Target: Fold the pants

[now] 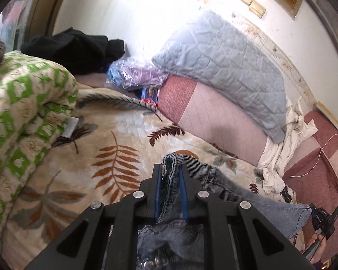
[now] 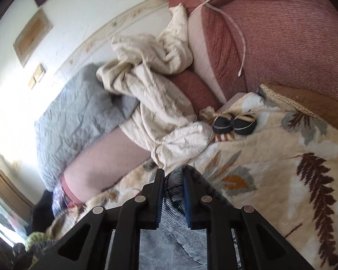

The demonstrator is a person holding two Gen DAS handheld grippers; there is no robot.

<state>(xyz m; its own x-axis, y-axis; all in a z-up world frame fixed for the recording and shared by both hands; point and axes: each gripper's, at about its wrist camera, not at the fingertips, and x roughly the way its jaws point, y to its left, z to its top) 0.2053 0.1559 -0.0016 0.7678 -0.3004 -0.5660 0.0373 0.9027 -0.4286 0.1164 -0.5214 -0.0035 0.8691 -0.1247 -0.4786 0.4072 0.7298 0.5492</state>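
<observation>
The pants are grey-blue jeans, held above a cream blanket with a leaf print. My left gripper is shut on a thick bunch of the jeans at the waistband, which sticks up between the fingers. The denim trails right toward my right gripper, seen small at the lower right. In the right wrist view my right gripper is shut on another bunch of the jeans, which hangs down below it over the blanket.
A green-and-cream quilt is piled at the left. A grey quilted pillow, crumpled white cloth, black clothing, a plastic bag and dark slippers lie along the pink sofa back.
</observation>
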